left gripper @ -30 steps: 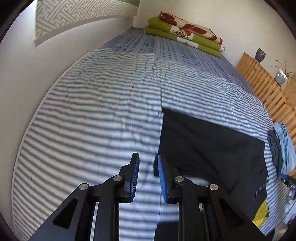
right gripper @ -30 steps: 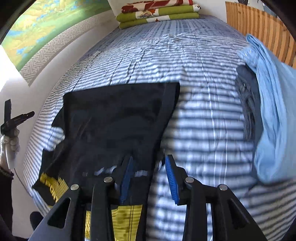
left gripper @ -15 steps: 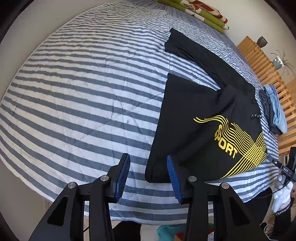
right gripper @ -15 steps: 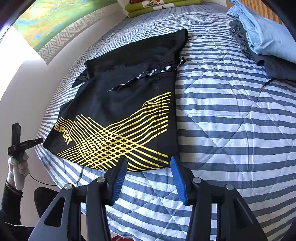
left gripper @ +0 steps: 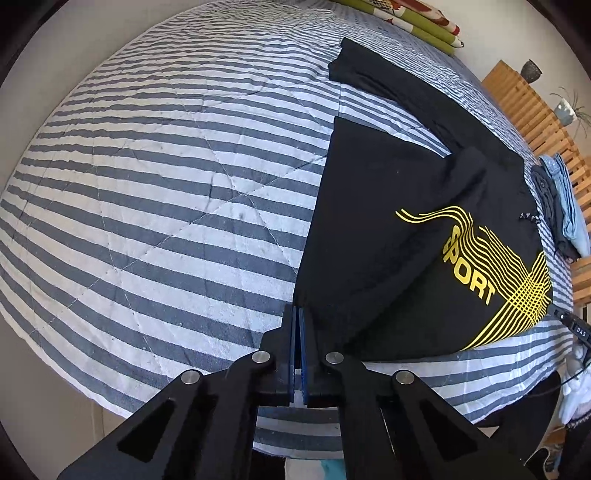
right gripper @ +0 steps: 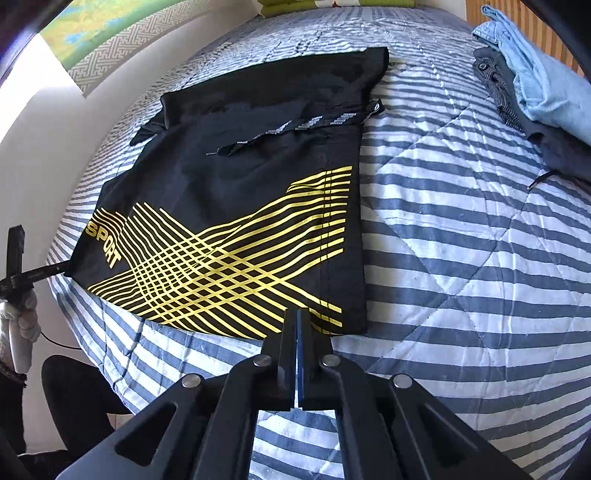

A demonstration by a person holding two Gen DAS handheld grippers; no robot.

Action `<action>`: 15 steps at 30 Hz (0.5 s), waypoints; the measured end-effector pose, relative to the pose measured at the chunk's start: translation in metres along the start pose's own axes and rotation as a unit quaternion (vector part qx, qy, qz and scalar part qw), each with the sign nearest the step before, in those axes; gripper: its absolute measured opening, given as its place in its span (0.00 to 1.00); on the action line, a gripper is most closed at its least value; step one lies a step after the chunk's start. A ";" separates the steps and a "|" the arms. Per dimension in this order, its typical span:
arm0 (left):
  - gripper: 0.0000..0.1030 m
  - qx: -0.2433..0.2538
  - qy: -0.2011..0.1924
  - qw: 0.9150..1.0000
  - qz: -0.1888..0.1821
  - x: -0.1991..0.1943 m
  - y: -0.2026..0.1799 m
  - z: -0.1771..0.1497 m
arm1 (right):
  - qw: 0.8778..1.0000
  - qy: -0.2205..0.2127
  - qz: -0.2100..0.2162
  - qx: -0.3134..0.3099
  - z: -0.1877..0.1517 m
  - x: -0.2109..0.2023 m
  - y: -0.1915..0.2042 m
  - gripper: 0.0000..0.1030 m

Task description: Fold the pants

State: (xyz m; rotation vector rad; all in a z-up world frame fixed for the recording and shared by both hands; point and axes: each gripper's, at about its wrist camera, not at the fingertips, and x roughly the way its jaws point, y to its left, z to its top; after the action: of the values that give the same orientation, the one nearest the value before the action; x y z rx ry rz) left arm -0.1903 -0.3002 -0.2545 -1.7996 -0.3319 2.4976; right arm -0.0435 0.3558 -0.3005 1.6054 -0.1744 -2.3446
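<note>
Black pants [right gripper: 258,177], one pair

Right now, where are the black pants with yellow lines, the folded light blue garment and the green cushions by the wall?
black pants with yellow lines [right gripper: 258,192], right wrist view, plain cloth above the print.
folded light blue garment [right gripper: 543,81], right wrist view, its top layer.
green cushions [left gripper: 424,27], left wrist view, the green edge.

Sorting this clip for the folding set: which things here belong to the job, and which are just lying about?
In the job:
black SPORT pants, near edge pinched at both corners
left tool, shut on that edge
right tool, shut on it too
striped bedspread, the work surface

Lying about:
light blue and dark clothes pile
green folded bedding
vase
</note>
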 end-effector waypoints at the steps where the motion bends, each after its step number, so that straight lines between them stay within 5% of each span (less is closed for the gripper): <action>1: 0.01 0.004 -0.006 1.000 -0.002 -0.005 0.000 -0.001 | 1.000 -0.011 -0.008 -0.004 -0.002 -0.007 0.000 0.01; 2: 0.01 0.004 -0.010 1.000 -0.005 -0.011 0.002 0.001 | 0.999 -0.021 -0.026 -0.004 -0.004 -0.014 -0.001 0.02; 4: 0.06 0.003 -0.018 1.000 -0.013 -0.018 0.005 0.011 | 0.999 -0.022 -0.038 0.001 -0.008 -0.016 -0.005 0.35; 6: 0.19 -0.002 -0.034 0.999 -0.009 -0.022 0.003 0.031 | 0.999 -0.018 -0.028 0.014 -0.009 -0.011 -0.008 0.47; 11: 0.41 0.021 -0.050 0.998 -0.013 -0.006 -0.025 0.090 | 0.999 0.000 -0.020 0.028 -0.005 0.012 0.001 0.47; 15: 0.41 0.027 -0.032 0.999 -0.008 0.033 -0.047 0.133 | 0.999 0.006 -0.039 0.013 -0.004 0.021 0.008 0.24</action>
State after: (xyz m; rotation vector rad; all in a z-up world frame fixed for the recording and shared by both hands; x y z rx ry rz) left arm -0.3300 -0.2680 -0.2357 -1.6947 -0.2783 2.5309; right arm -0.0460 0.3418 -0.3188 1.6670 -0.1430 -2.4005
